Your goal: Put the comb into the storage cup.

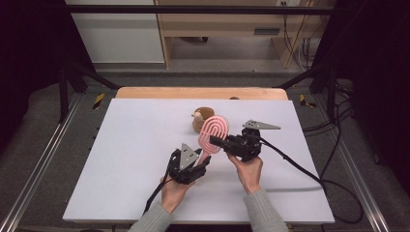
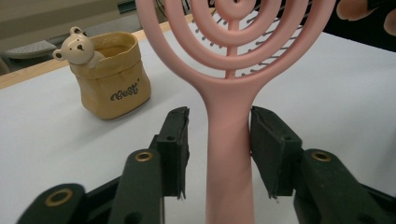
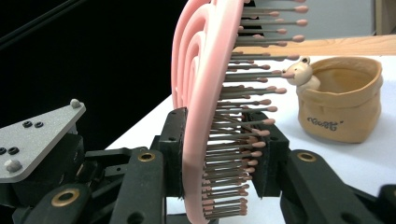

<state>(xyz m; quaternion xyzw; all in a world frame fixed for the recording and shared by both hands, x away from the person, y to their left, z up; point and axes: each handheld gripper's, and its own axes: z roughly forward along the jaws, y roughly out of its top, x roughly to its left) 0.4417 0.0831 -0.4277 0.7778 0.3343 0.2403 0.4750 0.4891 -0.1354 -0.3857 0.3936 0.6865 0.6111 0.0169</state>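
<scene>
White desk (image 1: 125, 159), pouch (image 1: 199, 117) at twelve: my right gripper (image 1: 218, 142) pinches the brush (image 1: 213, 131) head; my left gripper (image 2: 219, 154) stands spread around its handle, so I'd retreat straight.

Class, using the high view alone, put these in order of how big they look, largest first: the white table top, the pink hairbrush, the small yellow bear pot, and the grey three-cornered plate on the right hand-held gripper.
1. White table top.
2. Pink hairbrush.
3. Grey three-cornered plate and yellow bear pot: too alike to rank, since the brush hides part of the pot.
</scene>
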